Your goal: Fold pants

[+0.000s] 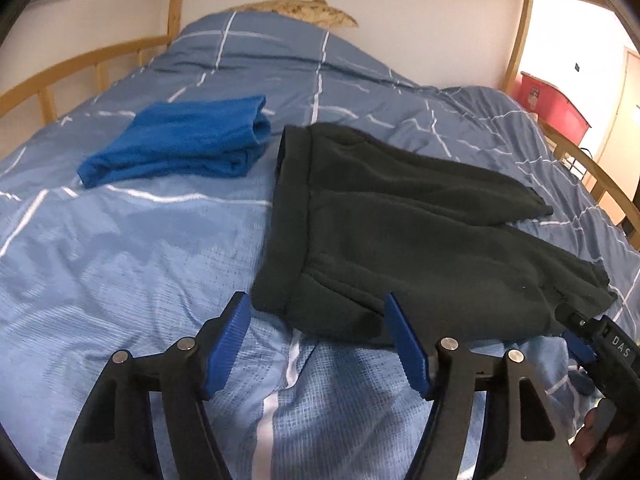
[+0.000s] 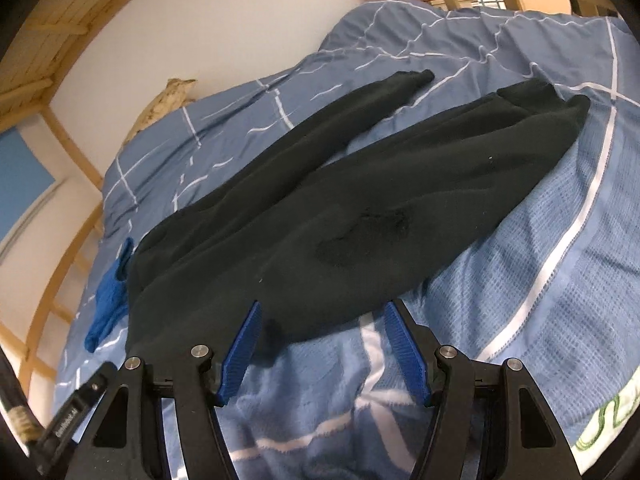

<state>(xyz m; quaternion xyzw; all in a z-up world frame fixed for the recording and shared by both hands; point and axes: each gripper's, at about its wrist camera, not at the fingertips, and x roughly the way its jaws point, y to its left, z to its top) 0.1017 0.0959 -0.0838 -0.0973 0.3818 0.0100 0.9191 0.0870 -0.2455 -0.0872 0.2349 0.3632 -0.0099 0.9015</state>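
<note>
While the black pants (image 1: 400, 232) are still spread out flat with both legs apart on the bed (image 1: 120, 260), no fold is seen yet, and nothing is held by the left gripper (image 1: 318, 344) or right gripper (image 2: 322, 346), whose fingers are open by the near edge.

Both wrists — close over pants (image 1: 400, 232)

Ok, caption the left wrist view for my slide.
Open left gripper at the waistband corner of dark pants on a blue duvet.
</note>
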